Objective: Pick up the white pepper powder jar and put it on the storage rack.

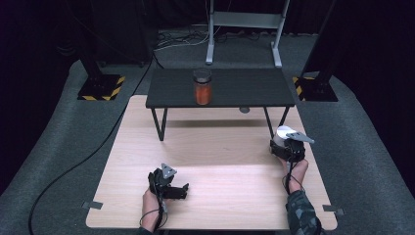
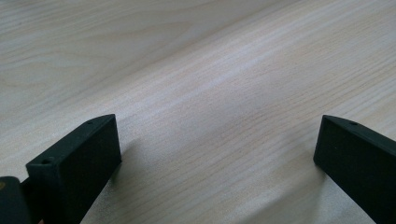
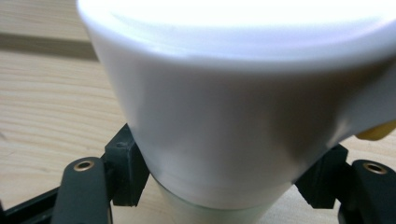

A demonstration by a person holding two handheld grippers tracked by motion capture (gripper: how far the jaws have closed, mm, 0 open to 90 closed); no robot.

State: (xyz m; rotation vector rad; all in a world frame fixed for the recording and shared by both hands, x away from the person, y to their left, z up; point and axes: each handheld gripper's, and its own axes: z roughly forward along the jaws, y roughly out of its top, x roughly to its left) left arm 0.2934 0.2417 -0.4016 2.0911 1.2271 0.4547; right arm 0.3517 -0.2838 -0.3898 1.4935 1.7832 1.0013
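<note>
right gripper (image 3: 219, 186) has its jaws clamped on the white cup (image 3: 233, 107) at the table's (image 1: 215, 152) right edge, nothing lifted yet, left gripper (image 2: 217, 154) resting wide open and empty.

Light wooden tabletop (image 1: 210, 161), pale grain, rounded corners, standing on grey carpet (image 1: 58, 161). Small black side table (image 1: 230, 90) on thin dark legs stands on far half of tabletop. Glass jar (image 1: 202, 87) with orange contents upright on black table, left of middle. White cup (image 1: 282, 135) upright on wood near right edge, just in front of black table's right legs. Metal brackets at near corners.
</note>
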